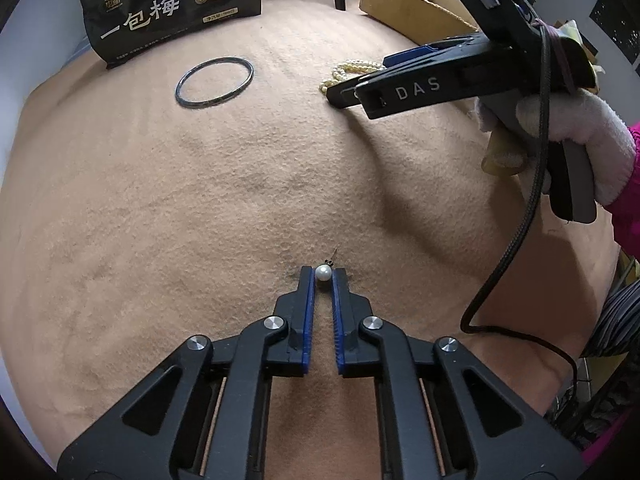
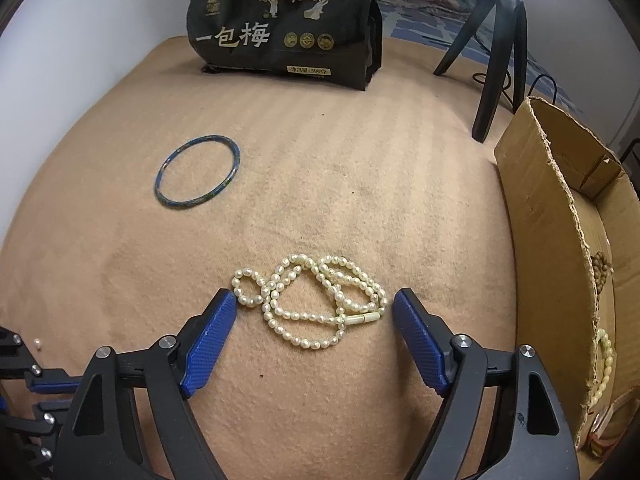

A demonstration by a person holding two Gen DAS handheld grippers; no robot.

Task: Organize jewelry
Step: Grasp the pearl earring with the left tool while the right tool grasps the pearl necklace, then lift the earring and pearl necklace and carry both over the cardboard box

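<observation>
The left tongs (image 1: 323, 276) are drawn narrow, their blue pads touching either side of a small pearl earring (image 1: 323, 273) that sits on the tan blanket (image 1: 200, 208) right at their tips; a tiny dark fitting and pin stick out beyond the pearl. The blanket covers the surface, and whether a table or a bed lies beneath cannot be told.

The right tongs (image 2: 314, 310) are spread wide, low over the blanket, with a tangled pearl necklace (image 2: 312, 300) lying between the two blue pads. The left pad is touching or just beside the necklace's small outer loop; the right pad stands just beside its other end. The necklace's pale tube clasp faces the right pad.

Farther out, to the left, a thin dark blue bangle (image 2: 198, 172) lies flat, well apart from the necklace. On the right, a torn cardboard box (image 2: 560, 216) holds a brown bead string and another pale bead strand. At the far edge stands a black snack bag (image 2: 288, 28) with Chinese lettering, and beside it a black tripod (image 2: 500, 52).
</observation>
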